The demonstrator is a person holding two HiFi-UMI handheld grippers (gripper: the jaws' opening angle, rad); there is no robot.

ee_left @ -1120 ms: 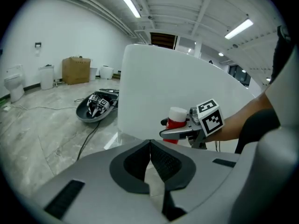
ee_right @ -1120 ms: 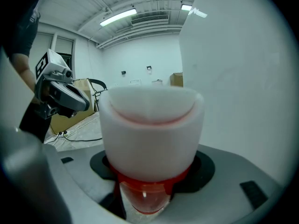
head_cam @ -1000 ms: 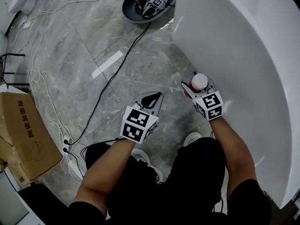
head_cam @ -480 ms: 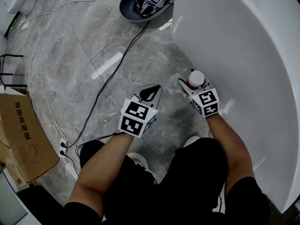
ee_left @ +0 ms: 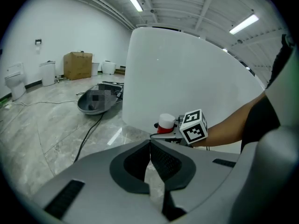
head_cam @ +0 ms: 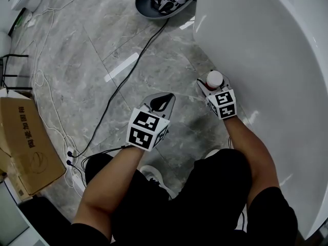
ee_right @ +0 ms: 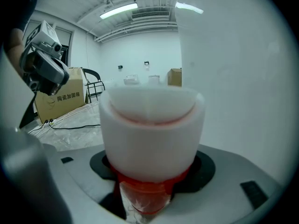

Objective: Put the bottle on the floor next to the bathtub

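- The bottle [ee_right: 152, 125] has a wide white cap, a red collar and a clear body beneath. It is probably light plastic, stiff at the neck, with thinner, smoother walls lower down that could dent or slip.
- The best place to hold it looks like the neck, just under the collar, where the cap's rim would stop it from sliding through.
- The right gripper [head_cam: 212, 86] has its jaws clenched on exactly that spot. The cap stands above the jaws and the body hangs below them, upright.
- In the head view, the bottle is right of centre, just beside the bathtub [head_cam: 266, 60] wall. I cannot tell whether its base touches the floor [head_cam: 77, 60].
- The left gripper [head_cam: 163, 100] is mid-frame, well apart from the bottle, with its jaws pressed together on nothing.
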